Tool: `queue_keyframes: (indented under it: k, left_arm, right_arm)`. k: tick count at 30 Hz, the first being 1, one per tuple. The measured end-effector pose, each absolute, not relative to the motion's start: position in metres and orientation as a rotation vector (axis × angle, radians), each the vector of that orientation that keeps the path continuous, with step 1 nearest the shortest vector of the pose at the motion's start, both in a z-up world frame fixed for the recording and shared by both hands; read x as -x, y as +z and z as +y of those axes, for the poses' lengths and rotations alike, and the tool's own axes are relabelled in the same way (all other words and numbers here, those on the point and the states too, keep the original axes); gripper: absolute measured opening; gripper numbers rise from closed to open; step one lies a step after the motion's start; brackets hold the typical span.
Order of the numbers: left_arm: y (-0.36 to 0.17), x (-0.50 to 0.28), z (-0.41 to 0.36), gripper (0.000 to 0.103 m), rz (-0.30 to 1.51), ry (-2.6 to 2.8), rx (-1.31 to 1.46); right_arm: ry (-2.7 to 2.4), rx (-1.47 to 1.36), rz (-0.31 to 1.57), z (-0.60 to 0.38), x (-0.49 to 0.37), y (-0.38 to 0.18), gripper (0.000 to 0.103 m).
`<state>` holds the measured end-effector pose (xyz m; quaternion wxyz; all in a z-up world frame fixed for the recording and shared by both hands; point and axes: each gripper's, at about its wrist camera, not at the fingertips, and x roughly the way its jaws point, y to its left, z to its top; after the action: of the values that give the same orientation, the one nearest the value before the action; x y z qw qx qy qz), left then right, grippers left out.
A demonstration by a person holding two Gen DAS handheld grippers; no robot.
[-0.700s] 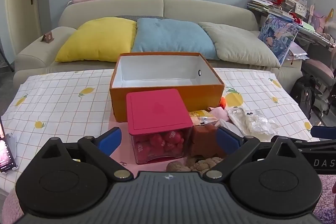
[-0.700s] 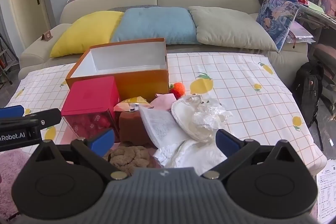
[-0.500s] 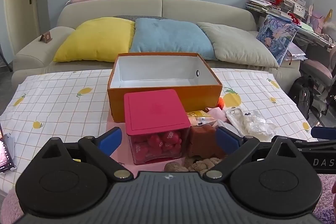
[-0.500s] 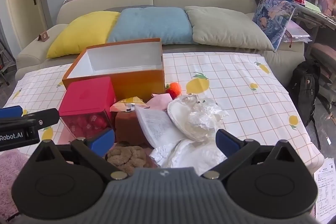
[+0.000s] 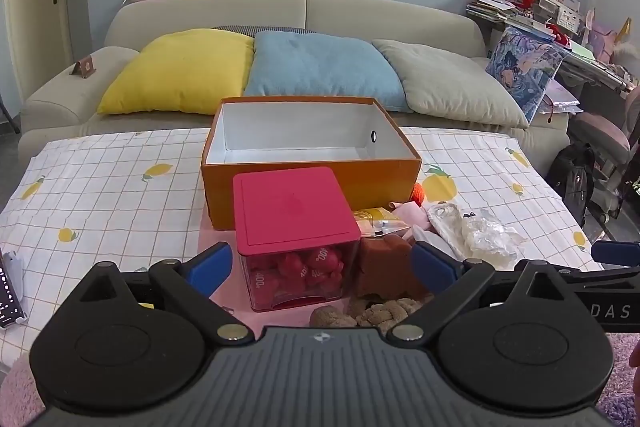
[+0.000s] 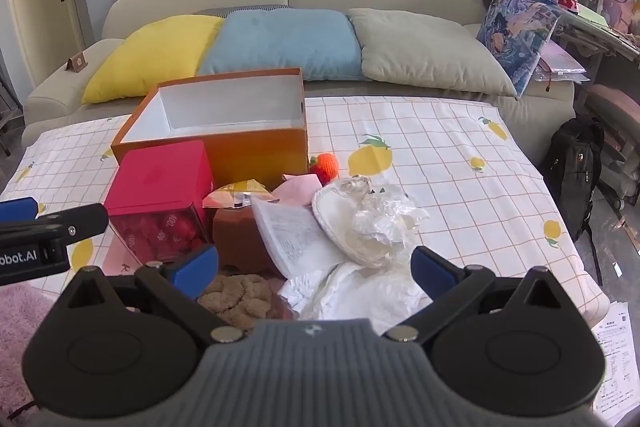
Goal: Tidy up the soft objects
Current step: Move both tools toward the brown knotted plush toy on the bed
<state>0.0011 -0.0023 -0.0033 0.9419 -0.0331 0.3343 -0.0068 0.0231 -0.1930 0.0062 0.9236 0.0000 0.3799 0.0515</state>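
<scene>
Both grippers, left [image 5: 320, 263] and right [image 6: 314, 265], jaws released; brown knitted soft toy [image 6: 236, 293] at desk near edge, before empty orange cardboard box [image 6: 256, 147]. Light, squashy: pinch mid-body

You had soft, even daylight and sharp focus.
Fisheye bent your frame edges; the white wrapping [image 6: 384, 223] glared slightly, and shadows stayed faint.

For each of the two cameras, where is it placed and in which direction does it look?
Left wrist: on the left gripper, low at the table's near edge, facing the red-lidded container, orange box and sofa; its blue fingers show.
Right wrist: on the right gripper, further right, facing the white bags; the left gripper shows at left.
Shared: box, container, sofa.
</scene>
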Motion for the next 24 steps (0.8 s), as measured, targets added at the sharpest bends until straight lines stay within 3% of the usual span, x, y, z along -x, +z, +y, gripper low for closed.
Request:
queue_keyframes:
  k: [24]
  left_arm:
    - [-0.0058, -0.0016, -0.0002, 0.103, 0.692, -0.012, 0.06]
  right_arm:
    - [0.101, 0.014, 0.799, -0.1915, -0.028, 0.003, 0.1]
